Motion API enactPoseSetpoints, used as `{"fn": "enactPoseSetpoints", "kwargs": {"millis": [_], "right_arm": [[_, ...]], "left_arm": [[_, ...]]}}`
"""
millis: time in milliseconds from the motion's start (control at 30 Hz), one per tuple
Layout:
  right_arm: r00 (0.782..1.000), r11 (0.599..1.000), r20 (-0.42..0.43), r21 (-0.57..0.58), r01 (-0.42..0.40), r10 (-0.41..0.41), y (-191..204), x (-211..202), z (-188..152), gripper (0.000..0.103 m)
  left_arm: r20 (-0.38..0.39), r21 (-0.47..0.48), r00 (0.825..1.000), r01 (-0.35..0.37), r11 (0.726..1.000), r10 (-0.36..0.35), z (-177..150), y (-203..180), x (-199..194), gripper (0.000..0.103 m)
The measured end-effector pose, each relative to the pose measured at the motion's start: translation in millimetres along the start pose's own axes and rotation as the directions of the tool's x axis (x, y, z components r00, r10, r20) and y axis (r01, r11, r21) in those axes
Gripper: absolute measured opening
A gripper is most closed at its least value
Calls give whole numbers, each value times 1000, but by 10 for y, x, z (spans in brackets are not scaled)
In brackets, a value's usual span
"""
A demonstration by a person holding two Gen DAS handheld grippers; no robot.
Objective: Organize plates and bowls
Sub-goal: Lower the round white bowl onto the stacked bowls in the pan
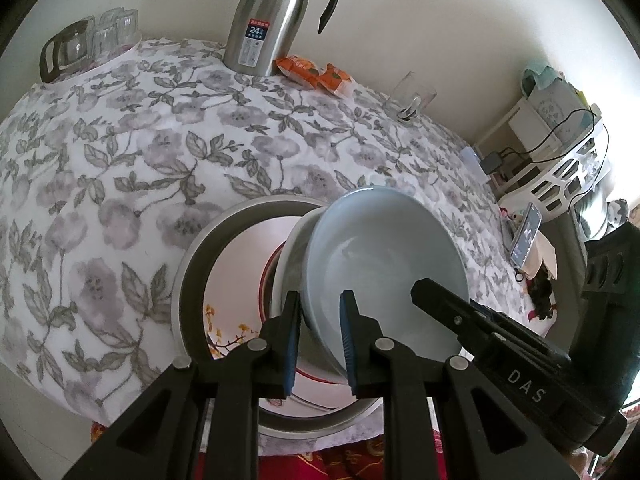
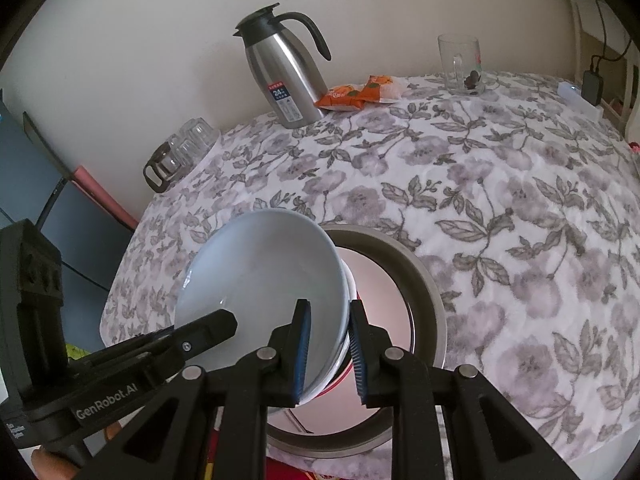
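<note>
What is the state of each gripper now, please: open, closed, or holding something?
Left gripper: closed on the rim of the stacked bowls.
Right gripper: closed on the opposite rim of the same stacked bowls.

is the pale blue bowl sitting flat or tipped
Tipped: the pale blue bowl stands on edge over the grey-rimmed plate, both grippers' jaws clamped on its rim.
</note>
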State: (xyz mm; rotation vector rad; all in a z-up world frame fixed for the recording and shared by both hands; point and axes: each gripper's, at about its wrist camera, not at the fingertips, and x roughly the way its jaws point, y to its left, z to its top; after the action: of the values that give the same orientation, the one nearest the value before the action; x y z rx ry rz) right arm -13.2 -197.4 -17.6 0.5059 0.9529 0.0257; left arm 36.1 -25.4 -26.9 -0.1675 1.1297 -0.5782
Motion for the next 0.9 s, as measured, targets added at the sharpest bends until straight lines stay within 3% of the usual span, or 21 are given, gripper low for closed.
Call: {"fn": "enactPoseSetpoints", "kwargs": {"millis": [900], "right_arm": [[1000, 1000, 8, 14, 9, -9, -36, -6, 35, 22]], "left_arm": [[32, -21, 999, 6, 1000, -6, 24, 25, -117, 24]]}}
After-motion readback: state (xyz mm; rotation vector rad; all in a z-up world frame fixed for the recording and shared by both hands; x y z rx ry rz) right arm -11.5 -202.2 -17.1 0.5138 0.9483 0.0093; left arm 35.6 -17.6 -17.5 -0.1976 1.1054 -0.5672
